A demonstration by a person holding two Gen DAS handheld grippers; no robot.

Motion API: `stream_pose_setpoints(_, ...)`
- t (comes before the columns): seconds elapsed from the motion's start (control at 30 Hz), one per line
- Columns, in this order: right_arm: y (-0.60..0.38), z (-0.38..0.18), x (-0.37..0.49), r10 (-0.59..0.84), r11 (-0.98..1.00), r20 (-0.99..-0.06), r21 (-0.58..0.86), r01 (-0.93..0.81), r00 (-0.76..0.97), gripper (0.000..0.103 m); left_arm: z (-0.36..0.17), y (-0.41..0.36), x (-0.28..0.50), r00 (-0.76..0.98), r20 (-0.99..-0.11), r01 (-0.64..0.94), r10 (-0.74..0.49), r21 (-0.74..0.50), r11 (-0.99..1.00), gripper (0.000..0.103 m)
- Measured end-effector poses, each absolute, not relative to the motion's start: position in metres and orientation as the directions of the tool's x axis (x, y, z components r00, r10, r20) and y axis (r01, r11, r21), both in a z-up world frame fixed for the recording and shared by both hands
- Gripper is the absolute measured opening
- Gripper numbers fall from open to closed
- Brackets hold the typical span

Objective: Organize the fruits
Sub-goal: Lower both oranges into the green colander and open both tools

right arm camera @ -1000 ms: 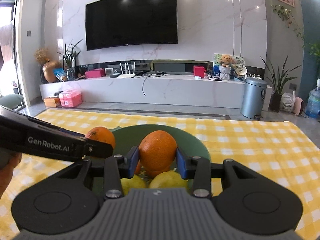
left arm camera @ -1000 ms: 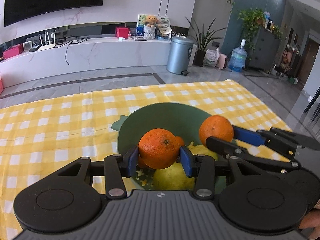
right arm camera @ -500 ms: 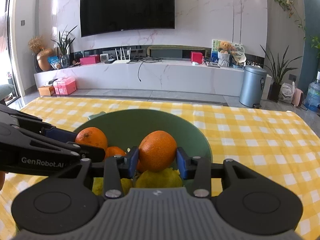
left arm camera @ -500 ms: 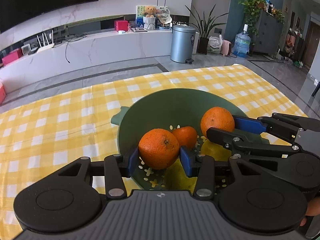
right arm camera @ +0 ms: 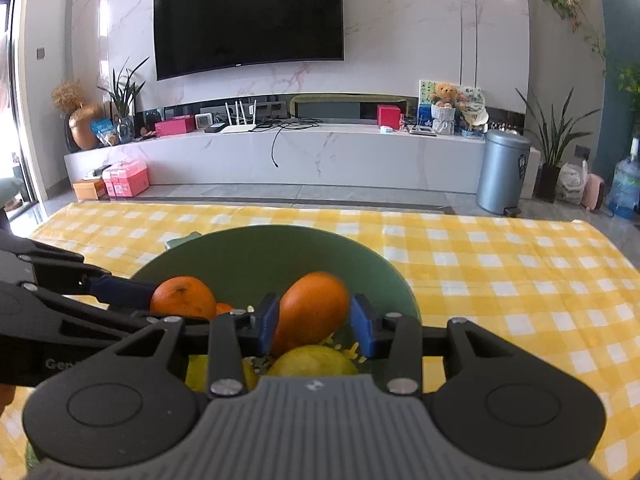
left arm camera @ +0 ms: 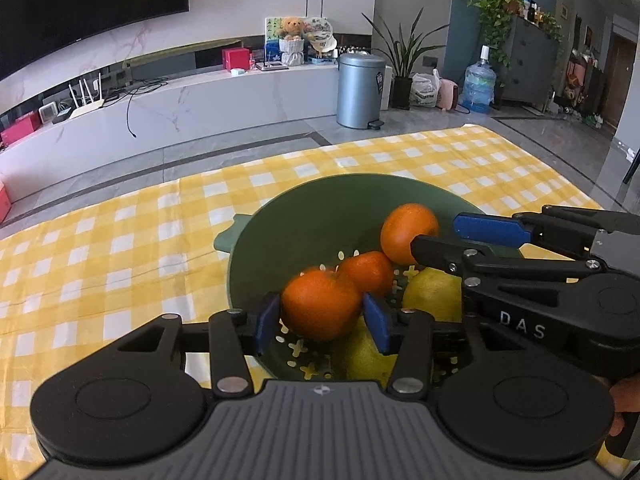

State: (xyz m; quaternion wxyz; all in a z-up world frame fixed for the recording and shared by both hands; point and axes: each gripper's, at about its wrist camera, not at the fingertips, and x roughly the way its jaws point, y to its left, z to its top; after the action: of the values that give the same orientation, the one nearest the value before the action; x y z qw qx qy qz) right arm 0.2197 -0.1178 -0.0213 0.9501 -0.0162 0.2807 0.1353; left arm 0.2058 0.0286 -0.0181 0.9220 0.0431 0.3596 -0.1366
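A green colander bowl [left arm camera: 304,208] [right arm camera: 256,252] stands on the yellow checked tablecloth. In the left wrist view my left gripper [left arm camera: 322,314] has its blue pads apart from an orange [left arm camera: 320,304], which is blurred and drops between them into the bowl. In the right wrist view my right gripper [right arm camera: 316,322] has likewise let go of a blurred orange [right arm camera: 312,312] over the bowl. A small orange [left arm camera: 368,270] and yellow lemons [left arm camera: 434,294] [right arm camera: 312,362] lie in the bowl. The right gripper's orange [left arm camera: 408,232] shows at the bowl's right side.
The tablecloth [left arm camera: 100,248] [right arm camera: 500,280] covers the table around the bowl. The table's far edge faces a tiled floor, a grey bin [left arm camera: 360,90] and a white TV bench [right arm camera: 280,152].
Both grippers moved lower over the bowl and opened. Each orange has slipped out of its pads and is falling into the bowl.
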Motion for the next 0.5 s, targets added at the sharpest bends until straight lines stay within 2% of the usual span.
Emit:
stream_pose_setpoints(0.07, -0.119, -0.021, 0.219, 0.251, 0.963, -0.534, 0.053, -0.264, 0.807, 0.038, -0.017, 0.029, 0.206, 0.711, -0.67, 0.274, -0.213, -0.014, 0.962, 0.064)
stream_pose_setpoints(0.3, -0.123, -0.024, 0.219, 0.253, 0.964, -0.536, 0.067, -0.258, 0.806, 0.04, -0.013, 0.028, 0.202, 0.72, -0.661, 0.28, -0.212, -0.003, 0.96, 0.064)
stream_pose_setpoints(0.37, -0.125, -0.021, 0.216, 0.252, 0.965, -0.521, 0.072, -0.253, 0.815, 0.042, -0.008, 0.027, 0.197, 0.735, -0.645, 0.278, -0.208, 0.008, 0.961, 0.064)
stream_pose_setpoints(0.5, -0.129, -0.012, 0.207, 0.255, 0.966, -0.488, 0.087, -0.244, 0.835, 0.053, 0.004, 0.027, 0.184, 0.755, -0.624, 0.274, -0.203, 0.018, 0.961, 0.066)
